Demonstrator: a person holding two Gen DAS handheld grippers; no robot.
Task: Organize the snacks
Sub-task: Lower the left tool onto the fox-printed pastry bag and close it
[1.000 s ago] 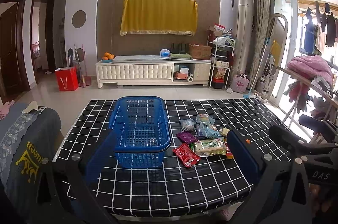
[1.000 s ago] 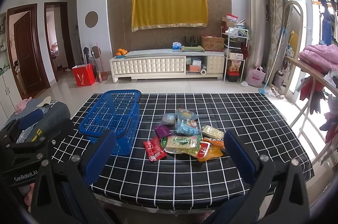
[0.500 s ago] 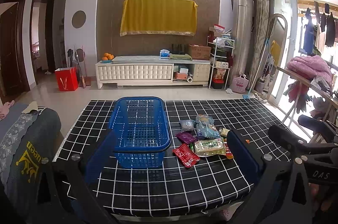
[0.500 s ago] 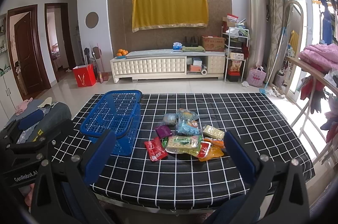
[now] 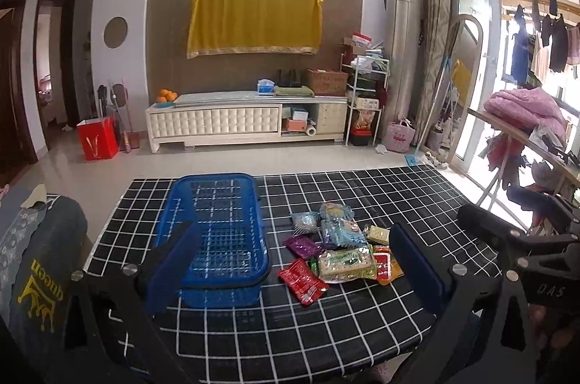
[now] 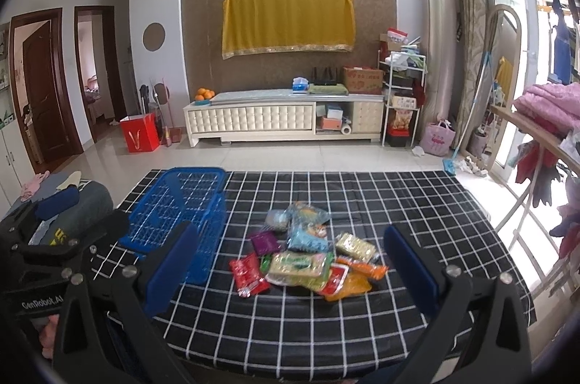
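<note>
Left wrist view: hardly any change from a second ago, only a slight drift of view. Means sorting not yet begun, by the look of it. Blue basket (image 5: 214, 235) empty on the checked desk (image 5: 362, 322), pile of snack packets (image 5: 340, 251) just to its right. Left gripper (image 5: 290, 270) with jaws spread wide, holding nothing, short of basket and pile.

Right wrist view: same near-stillness. Right gripper (image 6: 290, 268) with jaws fully apart, empty, touching nothing, aimed at the packets. Red packet (image 6: 249, 273) nearest the basket.
</note>
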